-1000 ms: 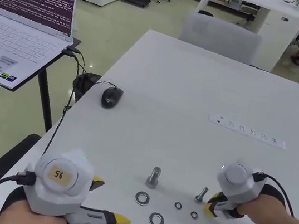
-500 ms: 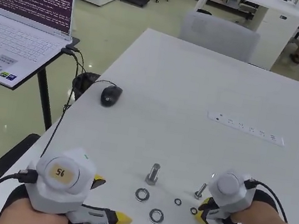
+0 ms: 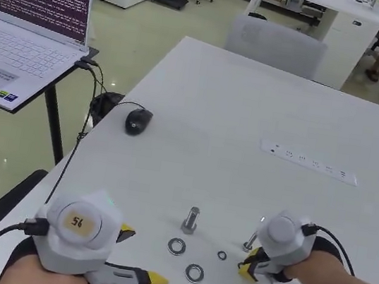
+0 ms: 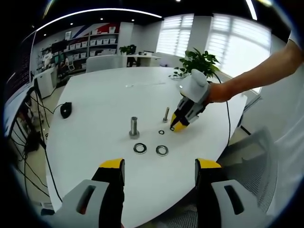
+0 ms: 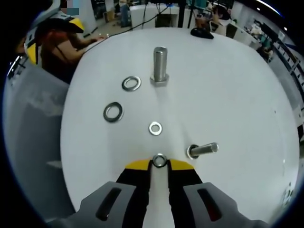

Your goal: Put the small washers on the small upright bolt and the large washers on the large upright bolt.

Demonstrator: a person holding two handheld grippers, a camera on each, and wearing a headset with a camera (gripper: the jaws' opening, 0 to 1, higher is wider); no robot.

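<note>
Across the white table (image 3: 249,122) we see every part laid out. Our left gripper (image 4: 160,165) sits at the head view's lower left, its jaws released wide. Our right gripper (image 5: 159,167), at lower right, has its jaws clenched on one small steel washer (image 5: 159,161), just beside the small upright bolt (image 3: 253,239). Left of that stands the large upright hex bolt (image 3: 191,220). Two large steel washers (image 3: 176,246) lie below it, and another small washer (image 3: 222,255) lies between the bolts.

Washers (image 5: 131,83), bolts (image 5: 160,65) shiny metal; tabletop (image 3: 249,122) smooth matt.
</note>
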